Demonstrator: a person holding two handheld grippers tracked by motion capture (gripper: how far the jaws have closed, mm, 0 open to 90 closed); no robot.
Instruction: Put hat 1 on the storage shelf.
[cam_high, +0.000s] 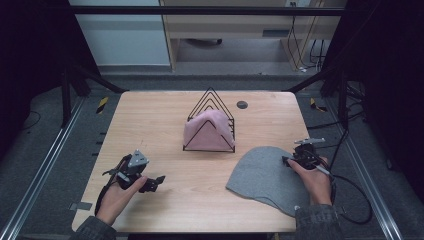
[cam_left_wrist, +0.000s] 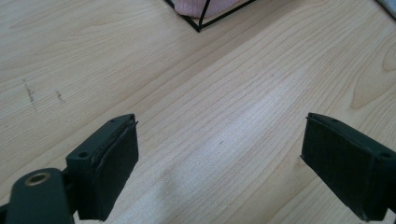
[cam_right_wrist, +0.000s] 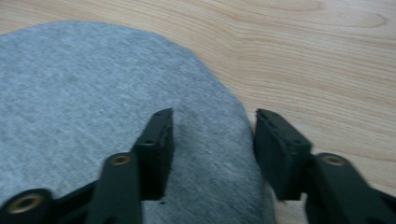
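We've got a grey beanie (cam_high: 267, 177) lying flat at the near right of the table (cam_high: 150, 115), w/ the right gripper (cam_high: 289, 161) sitting at its right-hand edge. In the right gripper view the jaws stand part-open astride that hem, one over the fabric (cam_right_wrist: 93, 116) and the other at the border w/ bare wood; pads don't look to be pressing on the cloth, so we call it released, nothing grasped yet. The left gripper (cam_high: 159, 180) rests at the near left on bare wood, well apart from the hat, jaws wide and empty per its own view. Handling, as we judge it: soft knit, light, floppy, not fragile, not slippery; it'll sag and fold as soon as it's lifted by one point. Best hold is prob. the rim/hem nearest the right jaws, pinching a single layer so the mouth can open; a 2nd pinch on the opposite rim would keep it spread. Count: 1 grey hat, 1 pink hat (cam_high: 207, 131) already draped over the wire rack (cam_high: 210, 97) mid-table, 1 rack w/ several triangular loops (exact no. hard to tell), 2 grippers, 1 small dark round spot (cam_high: 242, 104) on the far tabletop.
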